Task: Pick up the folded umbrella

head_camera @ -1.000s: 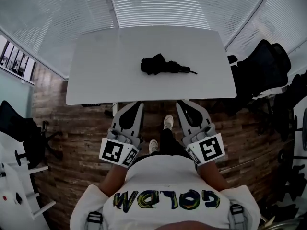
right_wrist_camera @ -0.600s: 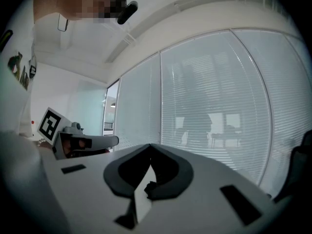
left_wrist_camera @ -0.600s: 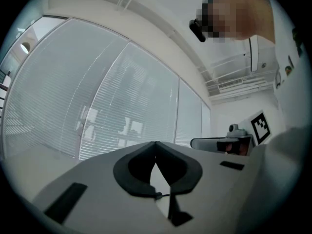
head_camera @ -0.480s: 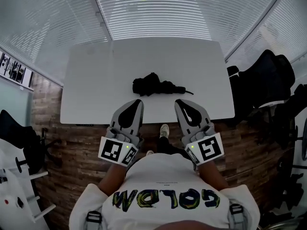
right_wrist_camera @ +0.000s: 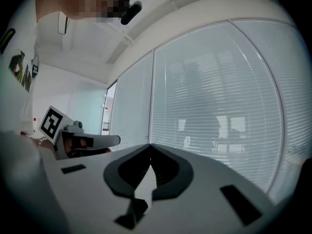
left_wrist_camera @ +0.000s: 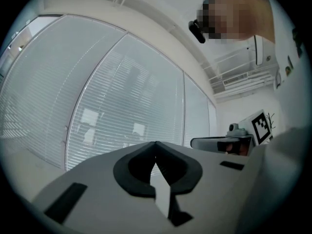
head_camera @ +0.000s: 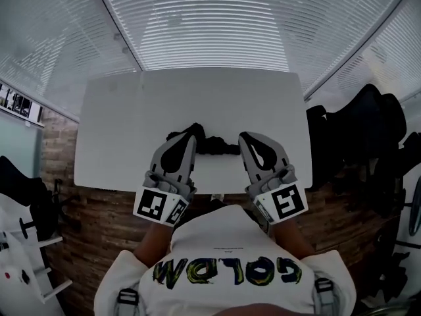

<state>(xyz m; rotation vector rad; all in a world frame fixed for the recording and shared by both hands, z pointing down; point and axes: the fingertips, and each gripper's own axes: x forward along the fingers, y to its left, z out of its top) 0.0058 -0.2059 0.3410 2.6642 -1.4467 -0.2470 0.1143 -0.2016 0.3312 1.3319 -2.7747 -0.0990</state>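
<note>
The person has walked up to the bench (head_camera: pixel 125 130) in the last second. Before that both tongs hung over the wooden floor, well short of the front edge, with the umbrella far ahead of them. Now the left tongs (head_camera: pixel 187 141) and the right tongs (head_camera: pixel 248 141) reach over the front part of the bench, side by side and pointing level at the window blinds (head_camera: pixel 210 25). Their tips cover the two ends of the umbrella (head_camera: pixel 214 143). Only the approach looks done to me; the pick-up itself has not begun.

Both pairs are closed and empty. In the left gripper view the left tongs (left_wrist_camera: pixel 155 147) meet at the tip with nothing but the blinds beyond them, and in the right gripper view the right tongs (right_wrist_camera: pixel 149 147) show the same. Neither of those views shows the umbrella, so the tongs seem to ride above it rather than at it. I judge that one pair must open and dip toward the bench before any grip is possible.

The umbrella lies flat on the bench, a little nearer the front edge than the middle, lengthwise from left to right, and looks untouched. It is black, folded short, and its cloth is bunched loosely and unevenly. Its ends are hidden behind the tongs.
</note>
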